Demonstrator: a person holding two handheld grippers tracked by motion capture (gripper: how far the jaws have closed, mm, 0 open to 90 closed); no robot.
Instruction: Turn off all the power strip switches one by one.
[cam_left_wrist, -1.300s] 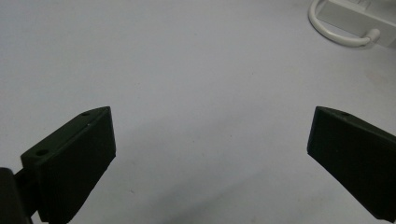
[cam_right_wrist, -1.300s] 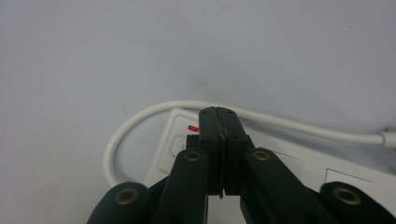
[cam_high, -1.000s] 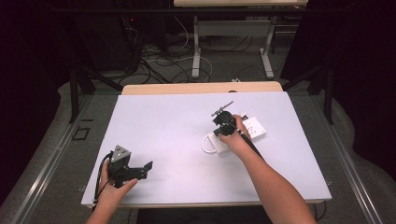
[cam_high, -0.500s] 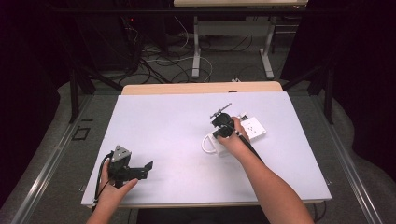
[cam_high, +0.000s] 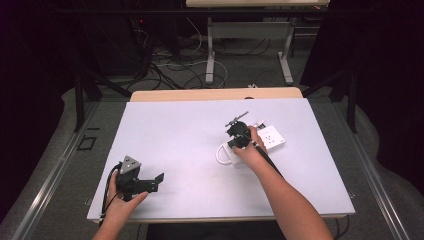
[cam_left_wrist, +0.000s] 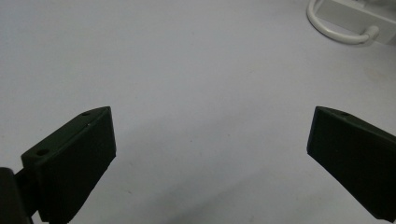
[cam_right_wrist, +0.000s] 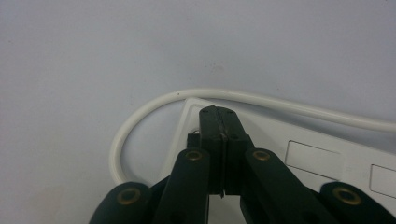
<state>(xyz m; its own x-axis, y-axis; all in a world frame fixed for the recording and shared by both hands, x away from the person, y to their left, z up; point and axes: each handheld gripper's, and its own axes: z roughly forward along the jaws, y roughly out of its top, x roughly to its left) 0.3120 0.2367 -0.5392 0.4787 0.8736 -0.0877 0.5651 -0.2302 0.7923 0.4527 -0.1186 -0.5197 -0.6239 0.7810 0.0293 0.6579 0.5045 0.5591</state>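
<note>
- On the white table (cam_high: 190, 130), the right forearm reached forward, its right gripper (cam_right_wrist: 219, 114) pressed together, tips down on the white power strip (cam_high: 270, 137).
- The strip's white cable (cam_right_wrist: 140, 116) looped just beside those tips.
- Near the front-left edge, the left gripper (cam_high: 150, 182) rested spread, well apart.

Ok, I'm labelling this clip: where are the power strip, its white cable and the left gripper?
power strip (cam_high: 272, 136), high view, on its white top face.
white cable (cam_right_wrist: 140, 112), right gripper view, on the loop's bend.
left gripper (cam_left_wrist: 210, 154), left gripper view, midway between its open jaws.
</note>
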